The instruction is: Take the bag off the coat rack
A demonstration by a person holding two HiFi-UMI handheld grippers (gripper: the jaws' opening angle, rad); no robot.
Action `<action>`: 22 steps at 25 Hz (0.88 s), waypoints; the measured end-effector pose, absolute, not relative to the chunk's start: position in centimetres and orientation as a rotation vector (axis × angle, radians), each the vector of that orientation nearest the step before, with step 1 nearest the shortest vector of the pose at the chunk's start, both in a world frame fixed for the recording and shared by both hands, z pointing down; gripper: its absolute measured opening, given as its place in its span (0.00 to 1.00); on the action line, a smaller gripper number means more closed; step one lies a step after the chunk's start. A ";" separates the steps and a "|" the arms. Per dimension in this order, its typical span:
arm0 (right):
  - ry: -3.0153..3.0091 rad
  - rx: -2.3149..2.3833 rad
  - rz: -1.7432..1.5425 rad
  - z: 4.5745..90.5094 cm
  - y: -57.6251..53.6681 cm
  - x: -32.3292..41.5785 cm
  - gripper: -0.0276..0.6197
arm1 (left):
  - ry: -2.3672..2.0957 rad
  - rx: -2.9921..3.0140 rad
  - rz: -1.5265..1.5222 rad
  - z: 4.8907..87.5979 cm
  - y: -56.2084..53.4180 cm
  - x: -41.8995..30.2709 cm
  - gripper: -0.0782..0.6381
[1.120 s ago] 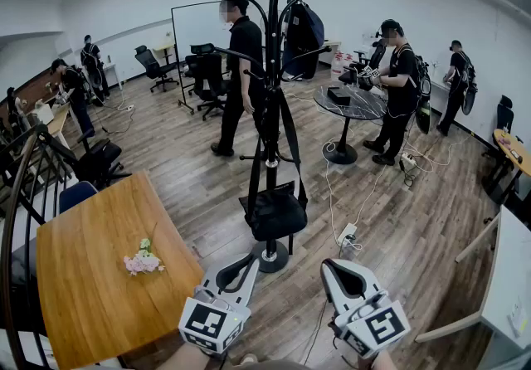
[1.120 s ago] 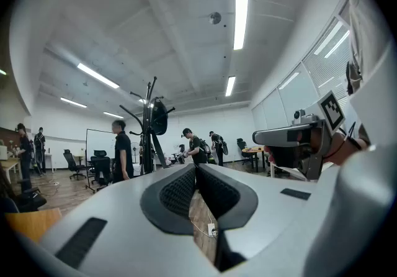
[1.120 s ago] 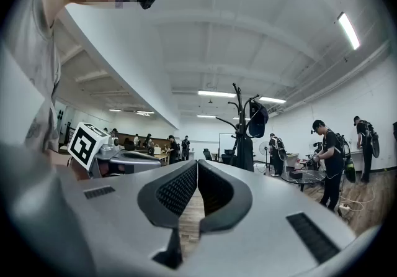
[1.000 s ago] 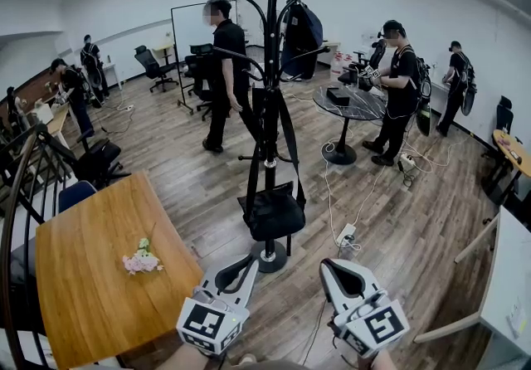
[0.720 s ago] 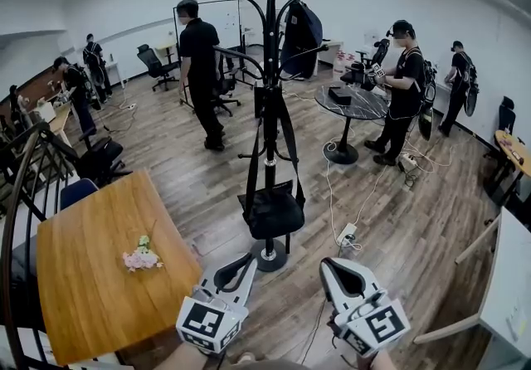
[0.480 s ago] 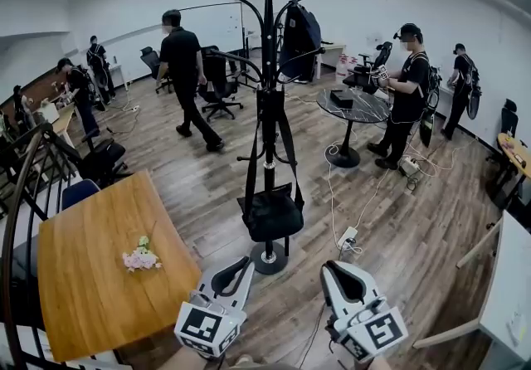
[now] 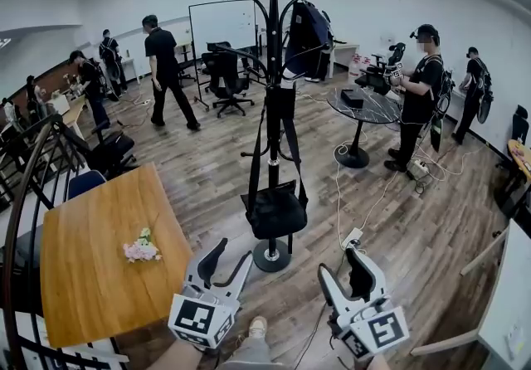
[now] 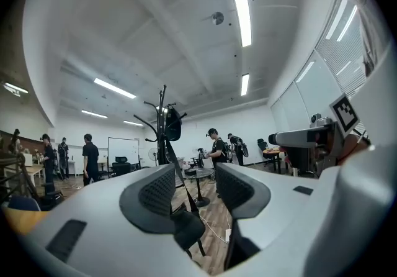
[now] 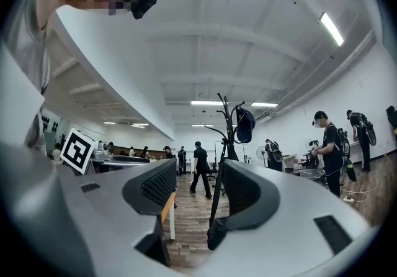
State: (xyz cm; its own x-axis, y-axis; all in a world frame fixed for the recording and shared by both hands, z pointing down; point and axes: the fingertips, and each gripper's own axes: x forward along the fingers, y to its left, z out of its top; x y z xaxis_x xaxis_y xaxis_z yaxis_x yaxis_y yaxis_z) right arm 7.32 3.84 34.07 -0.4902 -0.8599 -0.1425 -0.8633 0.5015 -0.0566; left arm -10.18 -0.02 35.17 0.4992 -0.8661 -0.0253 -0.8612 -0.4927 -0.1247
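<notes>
The black coat rack [image 7: 272, 124] stands on the wood floor straight ahead. A black bag [image 7: 278, 209] hangs low on it by long straps, and a dark backpack [image 7: 305, 28] hangs from an upper hook. My left gripper [image 7: 231, 250] and right gripper [image 7: 342, 264] are held low in front of the rack's base, well short of the bag. Both have just been opening their jaws and stand open with nothing between them. In the left gripper view the bag [image 8: 186, 227] shows far off between the fingers [image 8: 156, 192]. The right gripper view shows the rack [image 9: 228, 130] beyond its fingers [image 9: 243, 190].
A wooden table [image 7: 91, 277] with a pink flower bunch [image 7: 141, 250] is at my left, beside a dark railing [image 7: 25, 186]. A cable and power strip [image 7: 349, 237] lie right of the rack. A round black table [image 7: 365, 107], office chairs and several people are farther back.
Both grippers went from shut to open. The person in black behind the rack walked off to the left and farther away. A shoe now shows at the bottom edge.
</notes>
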 end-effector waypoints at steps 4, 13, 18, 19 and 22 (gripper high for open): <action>2.610 -1.487 0.035 34.3 2.2 7.5 0.41 | 1.531 -2.615 -0.060 35.4 -1.5 -10.1 0.40; 2.604 -1.518 0.030 34.5 -4.0 7.7 0.41 | 1.511 -2.633 -0.058 35.6 -6.9 -10.2 0.40; 2.625 -1.534 0.069 33.9 -9.1 7.1 0.41 | 1.476 -2.642 -0.067 35.4 -11.8 -10.8 0.40; 2.631 -1.537 0.075 33.8 -10.2 6.9 0.41 | 1.469 -2.642 -0.070 35.3 -13.0 -10.9 0.40; 2.645 -1.549 0.099 33.3 -13.7 6.1 0.41 | 1.443 -2.640 -0.088 34.9 -16.8 -11.1 0.40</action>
State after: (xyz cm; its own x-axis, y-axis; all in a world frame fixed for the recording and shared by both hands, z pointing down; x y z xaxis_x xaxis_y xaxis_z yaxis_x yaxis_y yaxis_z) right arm 6.15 -13.68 33.30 -0.4875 -0.8677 -0.0969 -0.8725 0.4882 0.0181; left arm -11.09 -16.77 34.89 0.5408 -0.8410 -0.0122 -0.8334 -0.5338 -0.1433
